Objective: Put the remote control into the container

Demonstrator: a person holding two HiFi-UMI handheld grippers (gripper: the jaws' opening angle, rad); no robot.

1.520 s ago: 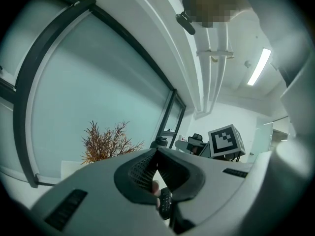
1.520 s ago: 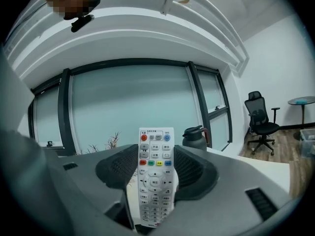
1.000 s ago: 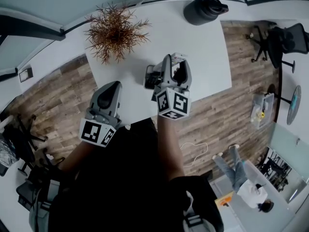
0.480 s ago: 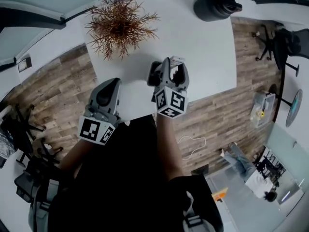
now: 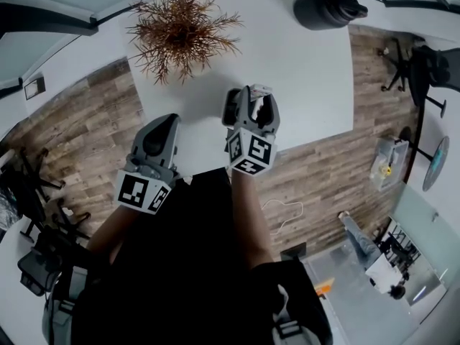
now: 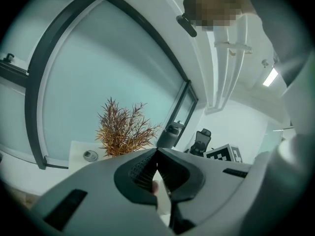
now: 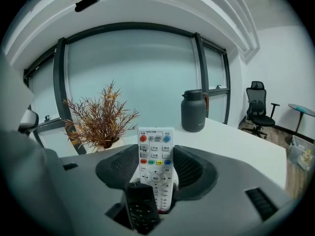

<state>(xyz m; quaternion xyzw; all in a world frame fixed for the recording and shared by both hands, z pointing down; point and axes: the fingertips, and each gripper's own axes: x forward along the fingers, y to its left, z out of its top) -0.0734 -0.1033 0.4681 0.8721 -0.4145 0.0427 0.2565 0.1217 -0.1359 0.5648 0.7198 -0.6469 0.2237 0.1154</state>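
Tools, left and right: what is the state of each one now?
Left tool: closed, empty.
Right tool: closed on the white remote control.

The remote control (image 7: 155, 151) is white, with a red button and a blue button at its top, a row of small coloured buttons lower down and pale grey keys, while the smaller remote (image 7: 141, 208) is black. The left gripper (image 5: 165, 118) and the right gripper (image 5: 257, 95) are both grey with black ribbed pads, and each has a cube of black-and-white square markers. The table (image 5: 302, 70) is white, the dried plant (image 5: 180, 31) rust-brown, the jug (image 5: 327, 9) dark grey, the floor (image 5: 79, 149) brown wood grain, and the person's clothing (image 5: 187, 264) black.
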